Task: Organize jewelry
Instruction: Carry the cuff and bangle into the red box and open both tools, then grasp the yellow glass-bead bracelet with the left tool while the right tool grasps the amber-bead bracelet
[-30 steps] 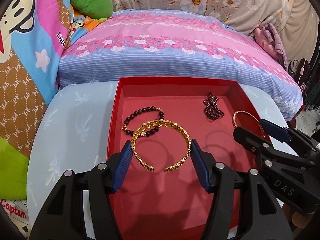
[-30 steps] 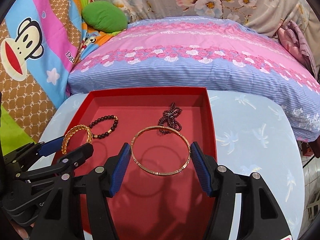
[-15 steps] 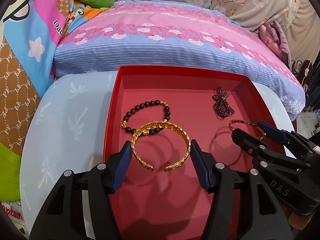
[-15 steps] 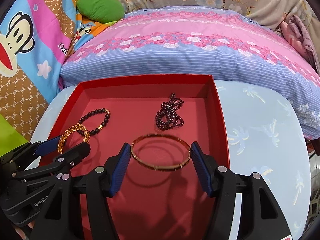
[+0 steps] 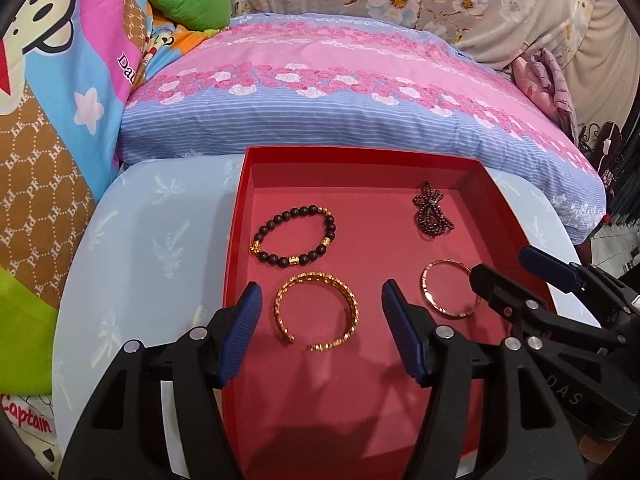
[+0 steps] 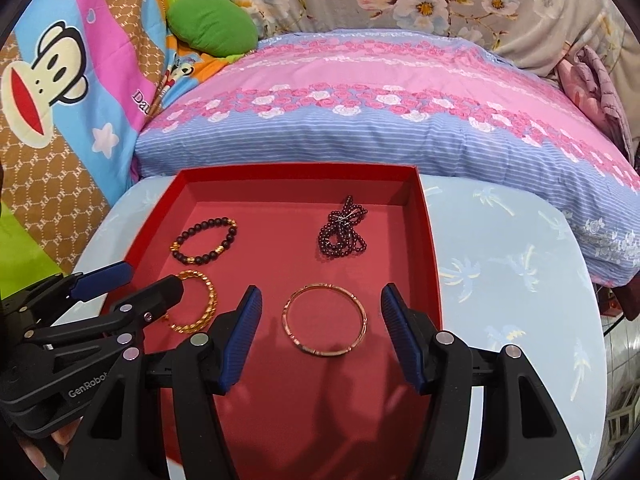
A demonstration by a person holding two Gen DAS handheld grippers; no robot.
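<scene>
On left tool (image 6: 132, 284): "GenRobot" (cut off) | opening, clear of gold cuff (image 5: 316, 312) | right tool (image 6: 320, 336): open, empty

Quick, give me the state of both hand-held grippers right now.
Left hand-held gripper: jaws opening, gold cuff bangle lies between them, not gripped.
Right hand-held gripper: open, thin rose-gold bangle lies between the jaws, untouched.

Hiding part of the thin gold bangle (image 5: 449, 294) behind the right gripper (image 5: 508, 270) in left view. Covering left side of gold cuff (image 6: 196, 305) behind the left gripper (image 6: 128, 280) in right view. Cropping red tray (image 5: 236, 248) near edge under both gripper bodies.
</scene>
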